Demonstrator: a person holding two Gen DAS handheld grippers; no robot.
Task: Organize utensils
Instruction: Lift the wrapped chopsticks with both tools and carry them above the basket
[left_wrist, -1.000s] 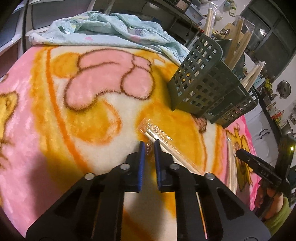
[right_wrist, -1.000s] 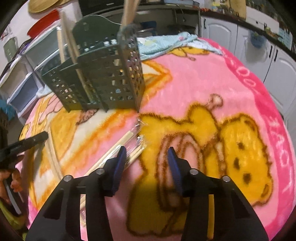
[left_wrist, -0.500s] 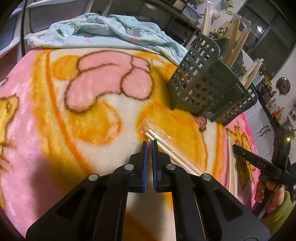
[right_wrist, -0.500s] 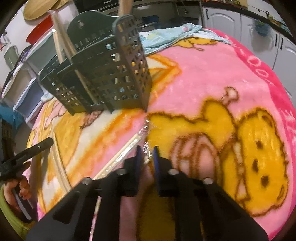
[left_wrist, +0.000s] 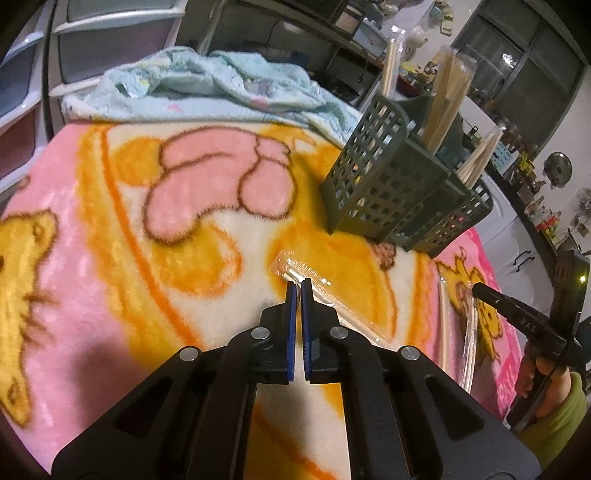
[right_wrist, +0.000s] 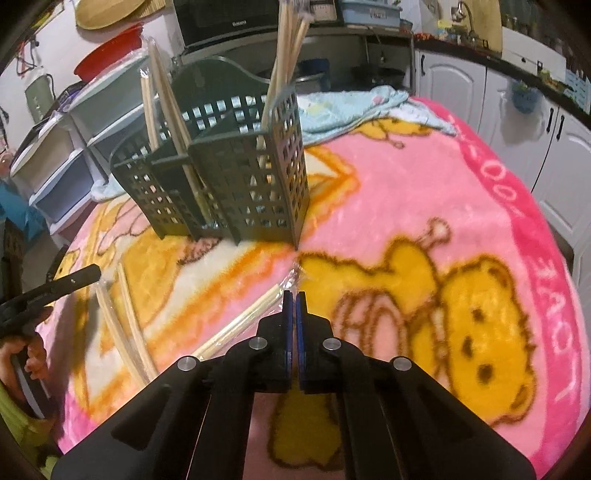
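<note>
A dark green slotted utensil holder (left_wrist: 388, 192) (right_wrist: 229, 188) stands on the blanket with several wrapped chopstick pairs upright in it. One plastic-wrapped chopstick pair (left_wrist: 332, 299) lies flat in front of it. My left gripper (left_wrist: 298, 286) is shut on it near its far end. A second wrapped pair (right_wrist: 243, 321) lies slanted, and my right gripper (right_wrist: 293, 295) is shut on the plastic at its far end. In the left wrist view that second pair (left_wrist: 469, 332) sits at the right by the other gripper's black finger (left_wrist: 517, 317).
A pink and yellow cartoon blanket (left_wrist: 92, 221) (right_wrist: 480, 221) covers the table. A crumpled light blue cloth (left_wrist: 207, 88) (right_wrist: 351, 107) lies behind the holder. Plastic drawers (right_wrist: 55, 166) stand at the left, white cabinets (right_wrist: 480, 96) at the right. A hand (left_wrist: 546, 376) holds the other gripper.
The right jaws went from wide open to shut on the wrapper end and rose a little. The left jaws closed their small gap on the other wrapped pair.
</note>
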